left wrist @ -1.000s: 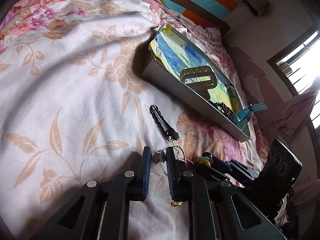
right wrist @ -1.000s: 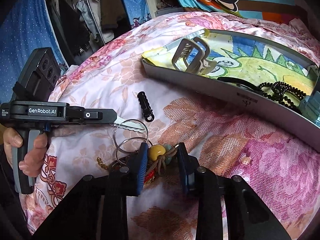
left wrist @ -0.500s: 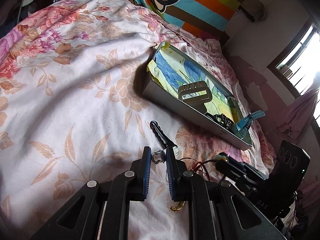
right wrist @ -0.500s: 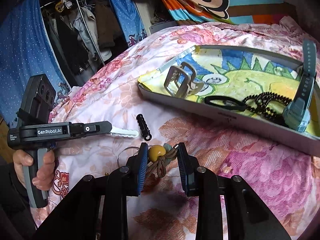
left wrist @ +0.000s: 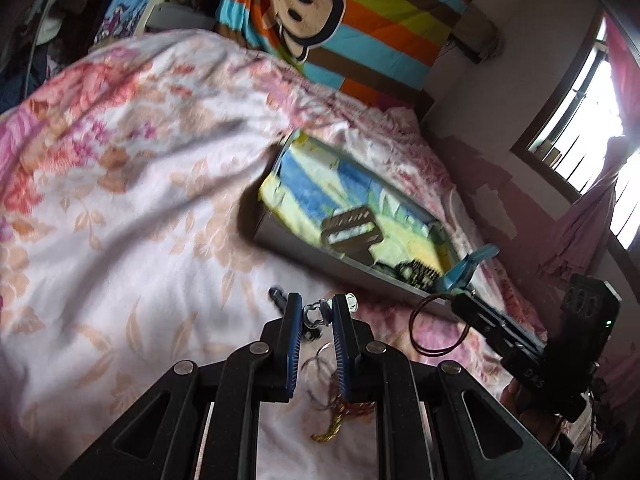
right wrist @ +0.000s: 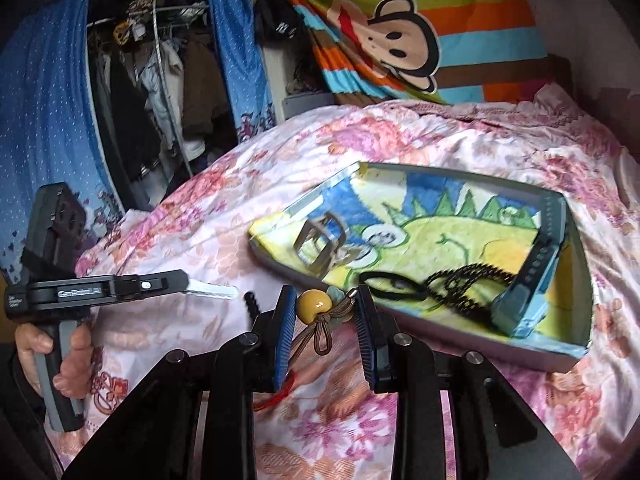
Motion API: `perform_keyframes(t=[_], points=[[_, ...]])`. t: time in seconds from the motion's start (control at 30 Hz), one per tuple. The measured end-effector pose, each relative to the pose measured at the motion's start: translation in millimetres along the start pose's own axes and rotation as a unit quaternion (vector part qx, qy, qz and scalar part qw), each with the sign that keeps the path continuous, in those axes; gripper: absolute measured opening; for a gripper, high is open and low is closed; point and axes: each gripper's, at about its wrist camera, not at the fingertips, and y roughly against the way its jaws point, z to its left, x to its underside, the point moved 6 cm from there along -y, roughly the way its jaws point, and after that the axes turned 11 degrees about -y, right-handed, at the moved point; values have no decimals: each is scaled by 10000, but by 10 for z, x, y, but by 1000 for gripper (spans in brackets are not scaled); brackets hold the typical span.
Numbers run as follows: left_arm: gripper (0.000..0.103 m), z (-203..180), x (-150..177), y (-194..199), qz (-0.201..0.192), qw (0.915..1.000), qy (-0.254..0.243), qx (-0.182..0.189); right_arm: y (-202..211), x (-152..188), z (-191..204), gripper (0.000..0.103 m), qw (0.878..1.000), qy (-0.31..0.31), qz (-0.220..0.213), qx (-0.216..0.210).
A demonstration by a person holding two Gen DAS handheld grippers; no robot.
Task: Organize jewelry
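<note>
My left gripper [left wrist: 314,312] is shut on a silver key [right wrist: 210,289], held above the bed; its head shows between the pads [left wrist: 316,314]. My right gripper [right wrist: 325,310] is shut on a keychain charm with a yellow bead [right wrist: 315,304] and brown cord, lifted off the bed, with key rings [left wrist: 438,326] hanging from it. The grey tray [right wrist: 440,338] with a drawing lining lies ahead. It holds a beige buckle [right wrist: 320,246], a black bead chain [right wrist: 464,284], a black hair tie [right wrist: 390,290] and a blue watch [right wrist: 528,300].
A black hair clip [right wrist: 251,304] lies on the floral bedspread [left wrist: 120,220] in front of the tray. A gold chain [left wrist: 334,426] hangs under my left gripper. A striped monkey blanket [right wrist: 400,40] is at the headboard, a clothes rack [right wrist: 160,80] at left.
Both grippers have risen from the bed, lifting the key and the keychain charm with its rings. The views now look down on the tray from higher up.
</note>
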Motion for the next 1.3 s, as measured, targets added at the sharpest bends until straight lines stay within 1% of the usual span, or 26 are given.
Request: perform_keyframes(t=[0.1, 0.2, 0.27, 0.33, 0.43, 0.5, 0.57, 0.67, 0.83, 0.87, 0.9, 0.93, 0.97, 1.0, 1.03, 1.07, 1.1, 1.13, 1.17, 1.2, 1.23, 1.3], points=[[14, -61, -230, -7, -435, 9990, -76, -26, 23, -124, -122, 26, 9990, -148, -375, 189], [14, -102, -488, -133, -766, 9969, -119, -148, -75, -266, -275, 26, 9961, -274, -658, 514], [14, -109, -629, -251, -906, 9956, -93, -226, -165, -329, -345, 26, 9952, -372, -697, 572], [14, -108, -735, -399, -967, 9950, -48, -264, -292, -379, -416, 26, 9943, -392, -699, 709], [14, -75, -764, -660, -898, 9955, 59, -297, -465, -419, -489, 26, 9932, -395, -666, 864], [14, -44, -687, -816, -720, 9968, 3, -362, -544, -397, -527, 26, 9927, -404, -644, 941], [14, 10, -602, -943, -528, 9973, -93, -503, -656, -331, -560, 26, 9924, -392, -550, 1031], [15, 54, -555, -1022, -409, 9980, -65, -481, -757, -239, -594, 26, 9923, -382, -352, 1126], [15, 87, -502, -1084, -226, 9979, -69, -606, -765, -189, -592, 27, 9925, -362, -330, 1120], [15, 93, -495, -1088, -196, 9979, -54, -609, -761, -186, -594, 29, 9925, -370, -331, 1116], [16, 94, -495, -1085, -182, 9979, -46, -617, -752, -184, -600, 34, 9925, -375, -346, 1115], [21, 92, -496, -1070, -178, 9979, -41, -627, -725, -178, -593, 39, 9923, -363, -383, 1123], [28, 92, -499, -1056, -183, 9979, -43, -626, -698, -171, -579, 50, 9921, -341, -419, 1132], [32, 81, -504, -1031, -224, 9980, -57, -595, -675, -172, -578, 54, 9922, -329, -439, 1124], [43, 68, -510, -995, -277, 9979, -63, -587, -635, -169, -560, 54, 9923, -302, -464, 1106], [61, 57, -516, -943, -351, 9976, -44, -590, -595, -167, -548, 54, 9921, -278, -483, 1121], [68, 41, -520, -881, -461, 9974, -14, -545, -540, -165, -535, 54, 9917, -245, -519, 1153], [80, 21, -531, -819, -557, 9972, 23, -507, -460, -156, -503, 55, 9910, -197, -577, 1192], [84, -12, -540, -728, -668, 9965, 48, -493, -386, -152, -481, 59, 9902, -170, -633, 1229], [85, -42, -553, -663, -724, 9961, 37, -494, -327, -158, -472, 64, 9897, -156, -679, 1249], [86, -92, -561, -579, -767, 9958, -7, -496, -227, -159, -438, 67, 9890, -127, -760, 1265], [92, -191, -564, -418, -840, 9948, -114, -561, -15, -167, -375, 75, 9877, -95, -894, 1283]])
